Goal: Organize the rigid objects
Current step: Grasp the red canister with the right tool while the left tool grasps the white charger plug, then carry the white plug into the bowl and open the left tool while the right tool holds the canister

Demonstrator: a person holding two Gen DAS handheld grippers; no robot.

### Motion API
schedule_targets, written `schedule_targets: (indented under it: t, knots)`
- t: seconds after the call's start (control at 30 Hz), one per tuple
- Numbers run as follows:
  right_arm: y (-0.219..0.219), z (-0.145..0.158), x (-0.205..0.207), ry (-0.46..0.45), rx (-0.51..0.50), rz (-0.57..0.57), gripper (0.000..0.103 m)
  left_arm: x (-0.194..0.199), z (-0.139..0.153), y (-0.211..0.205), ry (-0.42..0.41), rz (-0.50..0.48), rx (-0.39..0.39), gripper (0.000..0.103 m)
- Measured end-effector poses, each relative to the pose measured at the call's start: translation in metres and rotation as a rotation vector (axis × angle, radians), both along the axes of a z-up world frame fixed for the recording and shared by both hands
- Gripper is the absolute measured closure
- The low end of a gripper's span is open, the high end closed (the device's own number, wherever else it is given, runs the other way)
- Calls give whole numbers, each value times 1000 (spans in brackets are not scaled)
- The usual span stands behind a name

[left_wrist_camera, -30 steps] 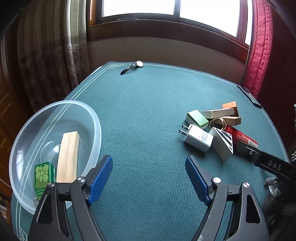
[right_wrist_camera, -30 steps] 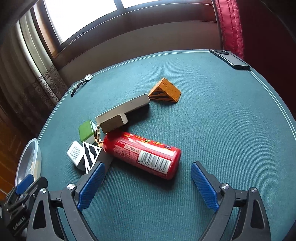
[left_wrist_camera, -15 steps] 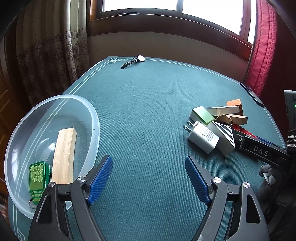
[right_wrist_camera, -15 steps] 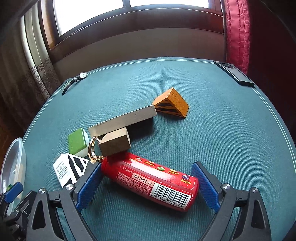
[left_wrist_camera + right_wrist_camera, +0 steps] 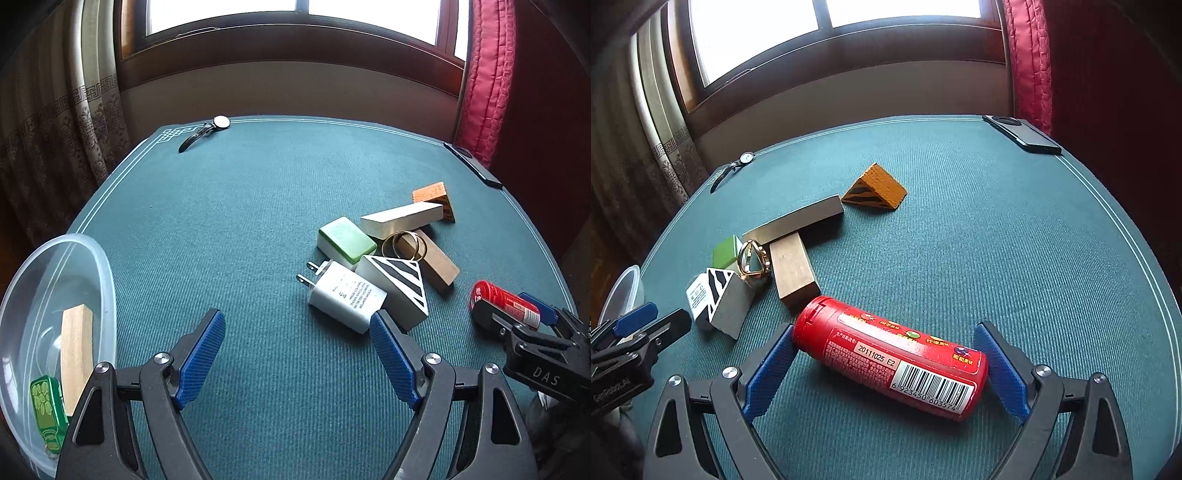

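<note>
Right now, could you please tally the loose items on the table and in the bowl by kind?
Wooden blocks: 3
Striped wedges: 2
Green tile: 1
Charger plug: 1
Gold ring: 1
Red bottle: 1
Green remote: 1
Wristwatch: 1
Phone: 1
Total: 12

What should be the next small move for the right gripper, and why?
Probably close the right gripper on the red bottle. The bottle lies on its side on the table between the open blue pads, which flank its two ends with no firm grip visible. The clear bowl already holds sorted items.
</note>
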State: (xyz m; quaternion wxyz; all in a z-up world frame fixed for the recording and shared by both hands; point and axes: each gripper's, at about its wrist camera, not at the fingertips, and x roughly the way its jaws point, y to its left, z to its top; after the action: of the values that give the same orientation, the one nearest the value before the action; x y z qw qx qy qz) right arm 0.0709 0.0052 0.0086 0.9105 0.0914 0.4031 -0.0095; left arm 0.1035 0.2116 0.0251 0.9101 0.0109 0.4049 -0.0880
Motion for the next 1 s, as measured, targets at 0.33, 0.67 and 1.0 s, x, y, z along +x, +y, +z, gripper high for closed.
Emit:
schedule_targets:
  t: [0.33,0.67,1.0]
  knots:
    - [-2,-1,-1,-7,15,5,4,22,-16,-17,26,-44,6,22]
    - [0,-1,-2,-7,14,6,4,24,-16,-24,-19,-88,22,43]
    - [1,-1,-1,-8,15,9,4,0,-15,-10,-24,-20,-25,43]
